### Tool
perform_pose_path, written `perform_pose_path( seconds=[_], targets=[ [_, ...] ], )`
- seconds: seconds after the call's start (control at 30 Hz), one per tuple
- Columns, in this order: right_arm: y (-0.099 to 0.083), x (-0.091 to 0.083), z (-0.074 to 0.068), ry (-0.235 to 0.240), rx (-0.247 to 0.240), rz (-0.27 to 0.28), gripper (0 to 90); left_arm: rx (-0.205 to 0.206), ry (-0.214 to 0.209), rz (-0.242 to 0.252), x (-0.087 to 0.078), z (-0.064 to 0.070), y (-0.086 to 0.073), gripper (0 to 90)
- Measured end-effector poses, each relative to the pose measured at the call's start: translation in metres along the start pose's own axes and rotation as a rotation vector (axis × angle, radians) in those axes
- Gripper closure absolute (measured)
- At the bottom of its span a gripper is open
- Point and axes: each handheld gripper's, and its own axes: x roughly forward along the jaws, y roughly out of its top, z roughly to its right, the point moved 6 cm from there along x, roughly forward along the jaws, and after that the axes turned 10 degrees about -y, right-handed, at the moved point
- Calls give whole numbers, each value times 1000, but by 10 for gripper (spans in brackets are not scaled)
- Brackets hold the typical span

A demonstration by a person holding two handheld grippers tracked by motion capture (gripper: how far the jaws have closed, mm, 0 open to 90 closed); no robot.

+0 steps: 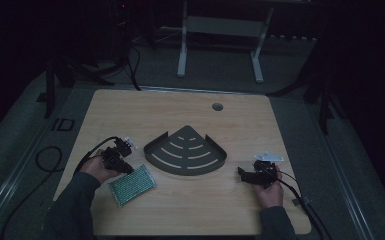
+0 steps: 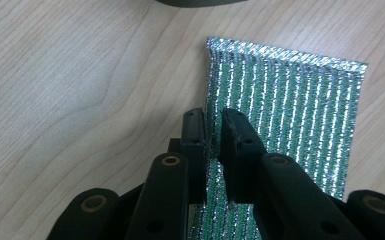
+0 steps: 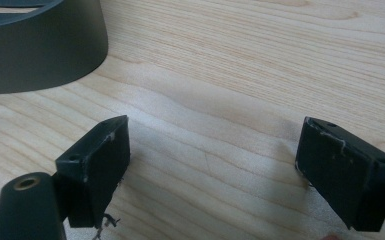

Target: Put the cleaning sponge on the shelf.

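Note:
A green and silver striped scouring pad (image 1: 132, 184) lies flat on the wooden table (image 1: 180, 110) at the front left. My left gripper (image 1: 120, 161) is at the pad's upper left edge. In the left gripper view the pad (image 2: 290, 110) has its left edge pinched between the two black jaws of my left gripper (image 2: 213, 120), which is shut on it. A dark grey quarter-round corner shelf (image 1: 186, 151) with curved slots sits at the table's middle. My right gripper (image 1: 244, 172) rests to the right of the shelf; in its own view my right gripper (image 3: 212, 150) stands open over bare wood, with the shelf's wall (image 3: 40, 45) at upper left.
A round cable hole (image 1: 217, 106) is in the table near its far edge. Cables trail off the table from both grippers. White desk legs (image 1: 182, 50) stand on the floor behind the table. The room around is dark.

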Motion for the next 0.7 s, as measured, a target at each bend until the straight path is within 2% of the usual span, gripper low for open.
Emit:
perform_pose_path(
  seconds=[0.43,0.7],
  targets=[
    [0,0,0,-1,1,-1,138,-20,-3,-31,5,-5,0,755],
    [0,0,0,-1,1,0,138,-49,-73,-37,7,-11,0,729]
  ],
)
